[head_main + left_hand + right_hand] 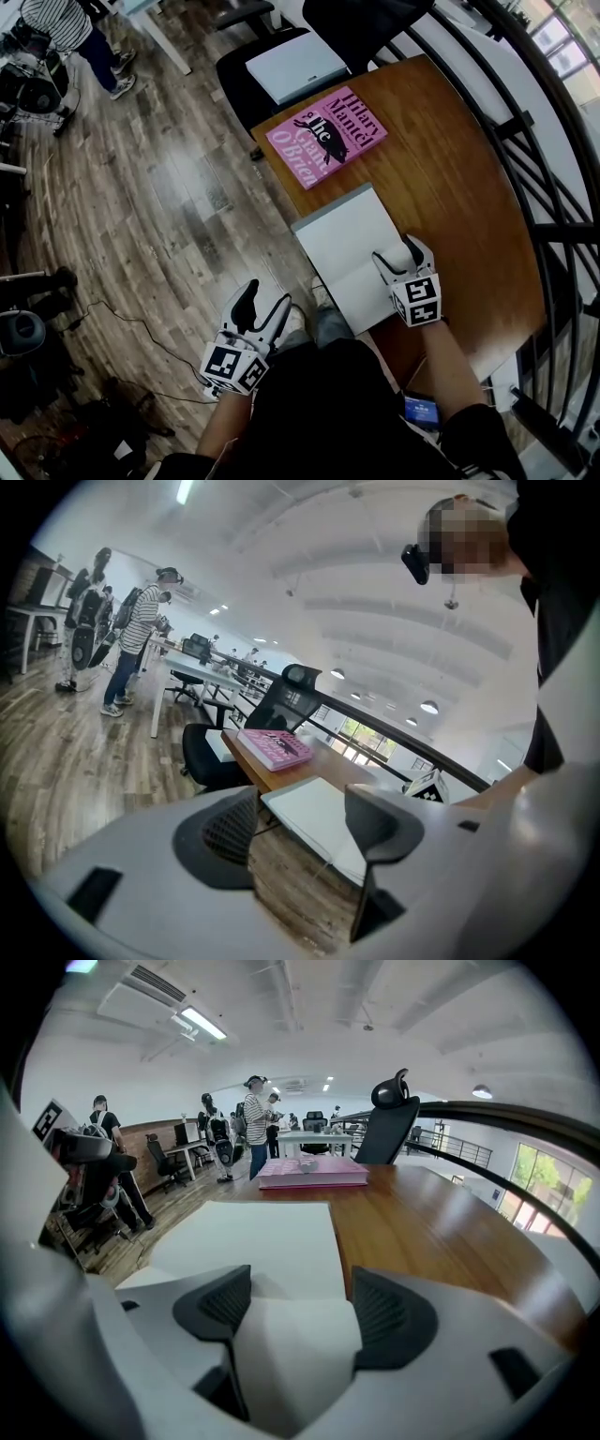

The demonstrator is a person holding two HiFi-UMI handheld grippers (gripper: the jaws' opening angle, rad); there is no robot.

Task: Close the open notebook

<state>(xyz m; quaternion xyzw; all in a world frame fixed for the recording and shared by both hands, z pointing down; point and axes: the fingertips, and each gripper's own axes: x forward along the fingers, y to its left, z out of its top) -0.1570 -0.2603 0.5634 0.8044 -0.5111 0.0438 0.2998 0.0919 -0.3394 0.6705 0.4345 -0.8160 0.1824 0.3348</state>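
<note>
Your right gripper [396, 249] is the one already at work. Its jaws stand apart over the near right corner of the open notebook [342, 244]. In the right gripper view a bowed white leaf rises into the gap between the pads, but I judge it is not pinched, since the jaws are set as wide as the idle gripper's. Your left gripper [268, 292] hangs off the bench [450, 178] edge over the wooden floor [159, 206], also with jaws apart and nothing between them. From there the notebook lies ahead and to its right, clear of it.

From the right gripper, the notebook stretches straight ahead, and the fold seems to run crosswise just beyond the jaw tips. The far leaf lies flat past that fold. Well beyond it, nearer the far end of the bench, sits a pink book [326, 137], apart from the notebook.

That crosswise fold is what counts: the near leaf has to swing up and forward, away from you, over the far one. Your right gripper is plainly the nearer, so let it do the folding.
</note>
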